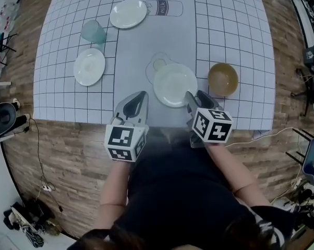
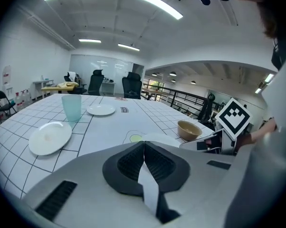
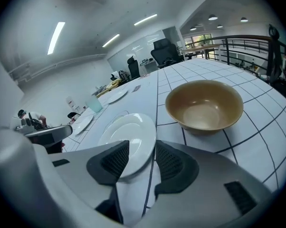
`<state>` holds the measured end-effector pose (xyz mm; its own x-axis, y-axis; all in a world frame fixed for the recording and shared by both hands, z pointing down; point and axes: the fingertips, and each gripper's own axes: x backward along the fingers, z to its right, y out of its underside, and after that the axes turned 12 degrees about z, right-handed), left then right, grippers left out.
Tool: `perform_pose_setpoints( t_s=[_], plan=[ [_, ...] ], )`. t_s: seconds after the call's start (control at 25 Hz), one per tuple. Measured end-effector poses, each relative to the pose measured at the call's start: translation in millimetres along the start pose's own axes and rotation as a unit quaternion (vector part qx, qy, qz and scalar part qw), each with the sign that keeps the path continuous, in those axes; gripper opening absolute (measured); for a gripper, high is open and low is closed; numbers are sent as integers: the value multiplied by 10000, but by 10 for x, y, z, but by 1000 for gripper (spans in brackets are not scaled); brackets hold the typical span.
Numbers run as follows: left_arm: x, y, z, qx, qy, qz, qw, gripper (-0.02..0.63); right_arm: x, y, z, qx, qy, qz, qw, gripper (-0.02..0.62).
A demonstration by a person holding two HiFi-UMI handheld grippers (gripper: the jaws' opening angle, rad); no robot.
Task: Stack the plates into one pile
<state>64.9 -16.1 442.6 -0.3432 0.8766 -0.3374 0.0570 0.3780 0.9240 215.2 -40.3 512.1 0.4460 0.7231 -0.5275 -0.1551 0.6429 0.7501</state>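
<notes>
Three white plates lie apart on the gridded mat: a far plate, a left plate and a near plate. My right gripper is at the near plate's front right rim. In the right gripper view its jaws stand open, with that plate's near edge in the gap and the plate flat on the mat. My left gripper hovers just left of the same plate, shut with nothing in it.
A teal cup stands between the far and left plates. A brown bowl sits just right of the near plate, close to my right gripper. The mat bears printed outlines. The wooden table's front edge runs below the grippers.
</notes>
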Motion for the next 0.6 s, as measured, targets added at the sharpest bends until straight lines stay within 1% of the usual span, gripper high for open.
perform_pose_setpoints(
  t_s=[0.16,0.28,0.44,0.52,0.6],
  plan=[
    [-180,-43,-55,20,400,-106,9991,26,-61,-8,21,-234,334,16,9992,179],
    [-299,-137,-93,-114,765,-131,9969,28,-105,23,19,-407,589,13,9974,186],
    [-399,-170,-216,-193,1077,-236,9937,27,-155,13,18,-482,916,102,9946,186],
    [-439,-157,-244,-200,1209,-312,9920,26,-148,12,36,-473,1090,128,9928,186],
    [-487,-152,-255,-191,1328,-366,9903,26,-144,15,62,-281,1288,150,9912,187]
  ],
)
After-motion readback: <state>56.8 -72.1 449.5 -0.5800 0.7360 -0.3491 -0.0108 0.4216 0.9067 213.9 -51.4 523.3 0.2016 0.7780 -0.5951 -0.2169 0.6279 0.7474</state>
